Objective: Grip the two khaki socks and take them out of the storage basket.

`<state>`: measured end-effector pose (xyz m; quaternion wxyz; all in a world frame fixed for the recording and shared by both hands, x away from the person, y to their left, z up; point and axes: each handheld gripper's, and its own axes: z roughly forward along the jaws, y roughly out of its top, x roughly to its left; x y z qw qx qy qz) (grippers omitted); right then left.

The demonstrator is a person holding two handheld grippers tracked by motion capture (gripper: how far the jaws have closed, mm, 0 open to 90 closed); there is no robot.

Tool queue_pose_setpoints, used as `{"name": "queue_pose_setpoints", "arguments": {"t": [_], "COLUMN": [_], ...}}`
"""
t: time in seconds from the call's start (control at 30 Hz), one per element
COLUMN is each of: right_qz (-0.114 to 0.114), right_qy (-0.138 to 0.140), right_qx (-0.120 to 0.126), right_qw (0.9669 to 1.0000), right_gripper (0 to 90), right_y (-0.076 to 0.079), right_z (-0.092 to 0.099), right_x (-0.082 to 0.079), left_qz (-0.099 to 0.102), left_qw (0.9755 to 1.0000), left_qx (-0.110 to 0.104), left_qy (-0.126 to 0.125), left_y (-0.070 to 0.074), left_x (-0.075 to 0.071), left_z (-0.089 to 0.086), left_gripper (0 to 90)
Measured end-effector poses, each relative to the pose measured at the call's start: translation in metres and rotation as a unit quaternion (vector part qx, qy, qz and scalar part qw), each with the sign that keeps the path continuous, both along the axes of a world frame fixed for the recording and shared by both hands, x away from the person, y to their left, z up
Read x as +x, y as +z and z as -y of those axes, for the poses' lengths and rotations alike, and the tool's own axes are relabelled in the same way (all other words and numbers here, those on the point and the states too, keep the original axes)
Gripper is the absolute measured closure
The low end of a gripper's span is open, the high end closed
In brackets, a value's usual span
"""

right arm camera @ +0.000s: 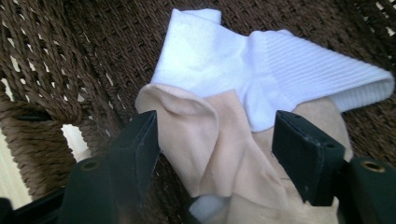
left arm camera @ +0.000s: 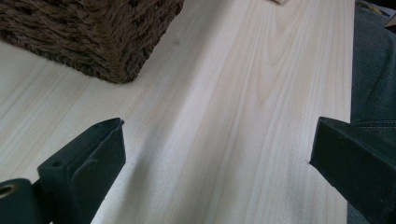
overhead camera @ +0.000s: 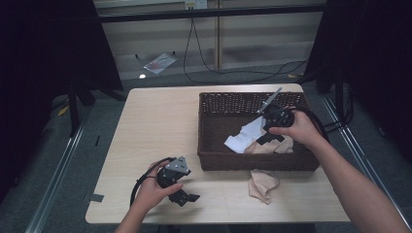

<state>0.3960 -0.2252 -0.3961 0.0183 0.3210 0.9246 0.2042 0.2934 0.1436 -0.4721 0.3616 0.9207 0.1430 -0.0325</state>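
A dark wicker basket (overhead camera: pixel 252 95) stands on the right half of the table. Inside it a white sock (overhead camera: pixel 245 136) lies partly over a beige sock (overhead camera: pixel 269 145). My right gripper (overhead camera: pixel 269 138) reaches down into the basket. In the right gripper view its jaws (right arm camera: pixel 217 149) stand apart on either side of a fold of the beige sock (right arm camera: pixel 205 135), which lies loose between them. The white sock (right arm camera: pixel 224 60) is just beyond the fingertips. My left gripper (overhead camera: pixel 187 198) rests low over the table near the front edge, open (left arm camera: pixel 215 154), with bare wood between its jaws.
Another beige sock (overhead camera: pixel 262 187) lies on the table against the basket's front wall. The basket's near corner (left arm camera: pixel 107 42) shows ahead of the left gripper. The wooden table (overhead camera: pixel 155 126) has free room on its left half. Cables lie on the floor behind.
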Motion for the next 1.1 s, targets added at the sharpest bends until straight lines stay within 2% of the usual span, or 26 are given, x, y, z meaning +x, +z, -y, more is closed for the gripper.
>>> {"name": "queue_pose_setpoints", "arguments": {"t": [0.03, 0.23, 0.27, 0.33, 0.53, 0.77, 0.83, 0.9, 0.93, 0.97, 1.1], "right_qz": [-0.003, -0.012, -0.018, -0.024, -0.027, -0.023, -0.025, -0.026, -0.025, -0.024, -0.027], "right_qy": [0.000, 0.000, -0.003, 0.000, 0.002, 0.004, -0.001, 0.004, 0.006, 0.005, 0.005], "right_qx": [0.001, 0.002, 0.002, 0.000, -0.011, -0.010, -0.012, -0.010, -0.016, -0.016, -0.016], "right_qw": [1.0000, 0.9999, 0.9998, 0.9997, 0.9996, 0.9997, 0.9996, 0.9996, 0.9996, 0.9996, 0.9995], "right_gripper": [32.2, 31.9, 32.2, 33.7, 35.5, 39.2, 40.4, 41.3, 41.2, 41.2, 43.3], "right_y": [-0.002, -0.010, -0.014, -0.017, -0.024, -0.029, -0.030, -0.032, -0.033, -0.034, -0.038], "right_z": [0.000, -0.001, -0.001, -0.002, -0.004, -0.006, -0.007, -0.007, -0.008, -0.008, -0.009], "right_x": [0.000, 0.002, 0.002, 0.003, 0.005, 0.010, 0.010, 0.011, 0.011, 0.011, 0.013], "left_qz": [0.002, 0.000, 0.002, 0.001, 0.002, 0.001, 0.004, 0.000, 0.000, 0.005, 0.000], "left_qw": [1.0000, 1.0000, 1.0000, 1.0000, 1.0000, 1.0000, 0.9999, 1.0000, 1.0000, 0.9999, 1.0000], "left_qx": [0.005, 0.000, 0.005, 0.003, 0.004, 0.000, 0.012, -0.001, 0.000, 0.013, -0.001], "left_qy": [-0.002, 0.001, -0.002, 0.000, -0.001, 0.000, -0.004, 0.005, 0.004, -0.008, 0.004], "left_y": [0.001, 0.000, 0.001, 0.001, 0.001, 0.000, 0.002, 0.000, 0.000, 0.002, 0.000], "left_x": [0.000, 0.000, 0.000, 0.000, 0.000, 0.000, 0.001, 0.000, 0.000, 0.002, 0.000], "left_z": [0.000, 0.000, 0.000, 0.000, 0.000, -0.001, -0.002, -0.001, -0.001, -0.002, -0.001], "left_gripper": [3.0, 3.0, 3.0, 3.0, 3.0, 3.1, 3.1, 3.1, 3.1, 3.1, 3.1]}}
